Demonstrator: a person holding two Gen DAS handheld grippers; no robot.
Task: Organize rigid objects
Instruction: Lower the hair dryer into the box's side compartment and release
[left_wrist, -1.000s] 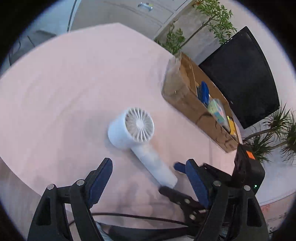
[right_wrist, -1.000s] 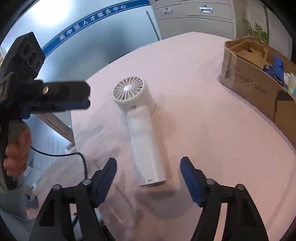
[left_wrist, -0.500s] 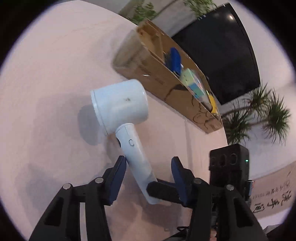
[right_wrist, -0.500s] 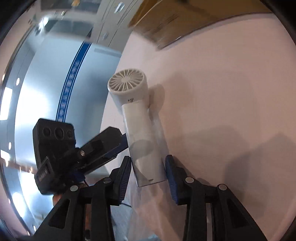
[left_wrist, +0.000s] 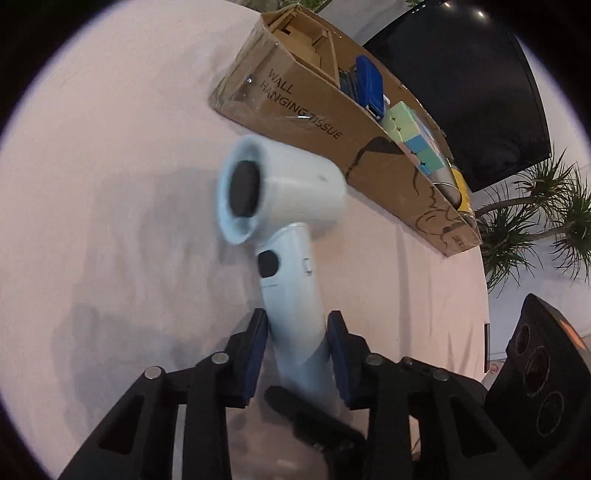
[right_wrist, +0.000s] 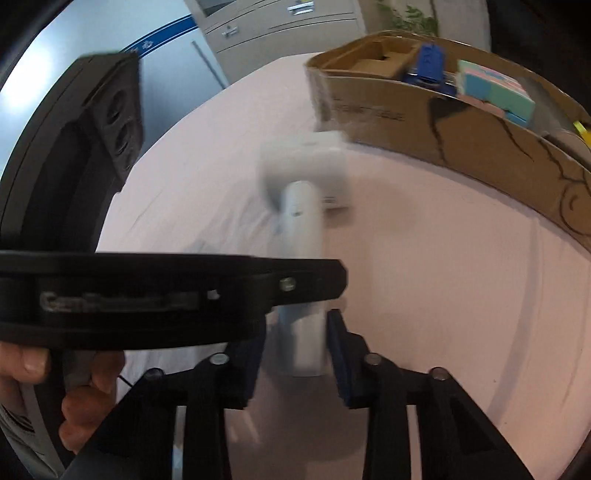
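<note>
Whereas a second ago it lay on the table (left_wrist: 110, 147), the hair dryer (left_wrist: 291, 229) is lifted, both grippers, left gripper (left_wrist: 297, 350) and right gripper (right_wrist: 295, 347), clenched on its handle; only the left view shows its nozzle.

Pink tablecloth (left_wrist: 110, 166) over a round table. Black screen (left_wrist: 480, 92) and spiky plants (left_wrist: 535, 221) behind the far edge. Grey cabinet (right_wrist: 288, 26) and blue-striped wall (right_wrist: 110, 55) on the other side.

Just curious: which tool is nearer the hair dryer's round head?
Left. The left tool clamps the handle partway up, toward the head; the right tool grips the handle's bottom end.
</note>
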